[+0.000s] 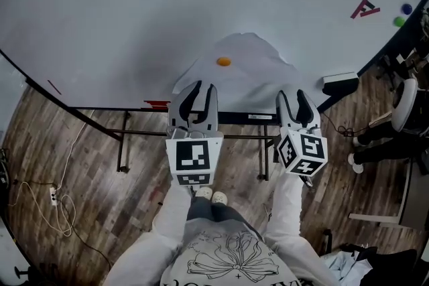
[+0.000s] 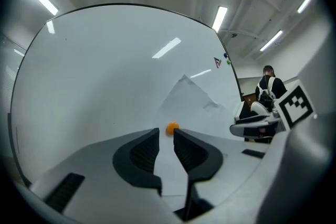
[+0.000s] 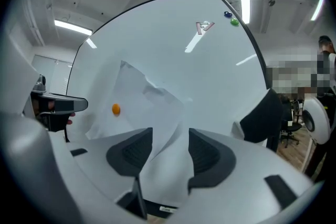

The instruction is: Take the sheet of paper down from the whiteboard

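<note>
Filling most of the head view, the whiteboard (image 1: 134, 10) stands on a frame over a wood floor (image 1: 87, 164). The sheet of paper (image 1: 248, 77) is on its lower part, white, creased and buckled, its top rising to a crumpled peak and its lower edge reaching the board's bottom rail. The left tool (image 1: 201, 87) is level at the sheet's lower left, its jaws a narrow gap apart with the paper's edge showing between them, not clamped. The right tool (image 1: 298, 96) is at the lower right, jaws wide apart around a loose fold, gripping nothing. One small round orange magnet (image 1: 223, 61) pins the sheet near its left side.
</note>
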The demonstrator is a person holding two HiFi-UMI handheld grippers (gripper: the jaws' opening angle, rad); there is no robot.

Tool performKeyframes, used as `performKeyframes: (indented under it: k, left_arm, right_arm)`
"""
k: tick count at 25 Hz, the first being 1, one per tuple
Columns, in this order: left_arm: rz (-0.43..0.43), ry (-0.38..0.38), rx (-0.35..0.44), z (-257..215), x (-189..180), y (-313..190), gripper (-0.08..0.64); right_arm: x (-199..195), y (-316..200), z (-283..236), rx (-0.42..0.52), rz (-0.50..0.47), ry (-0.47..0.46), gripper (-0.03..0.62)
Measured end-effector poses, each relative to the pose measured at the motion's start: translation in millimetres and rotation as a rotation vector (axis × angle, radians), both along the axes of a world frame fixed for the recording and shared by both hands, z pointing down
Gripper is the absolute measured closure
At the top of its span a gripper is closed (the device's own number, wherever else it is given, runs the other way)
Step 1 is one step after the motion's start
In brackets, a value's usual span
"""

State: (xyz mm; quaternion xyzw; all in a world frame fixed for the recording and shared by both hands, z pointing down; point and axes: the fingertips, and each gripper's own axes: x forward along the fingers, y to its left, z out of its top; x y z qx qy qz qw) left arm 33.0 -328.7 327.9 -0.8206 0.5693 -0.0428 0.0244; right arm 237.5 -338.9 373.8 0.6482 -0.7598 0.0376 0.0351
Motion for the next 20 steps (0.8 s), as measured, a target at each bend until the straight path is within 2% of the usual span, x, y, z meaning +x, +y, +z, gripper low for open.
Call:
performKeyframes:
  k: [7,13,15,19,20]
  left_arm:
    - [0.05,-0.051,-0.013,7,11,-27,0.455]
    - [0.064,-0.03,-0.04,13,24,-48,0.428]
    - [0.066,-0.041,-0.04,13,29,-52,0.423]
    - [0.053,-0.055,-0.05,15,34,-62,0.42]
    - [0.051,-0.055,-0.052,15,36,-64,0.419]
  right_arm:
    - [1,-27,1,-0.003,0.0,-0.039,0.385]
    - [-8,-37,-2,0.016,-0.025,-0.016,0.396]
    - [-7,-37,-4,0.028,-0.019,-0.017,0.427]
    - [-7,-39,-8,0.055,0.008,-0.022,0.554]
    - [-7,-40,-8,0.056,0.011,-0.018,0.558]
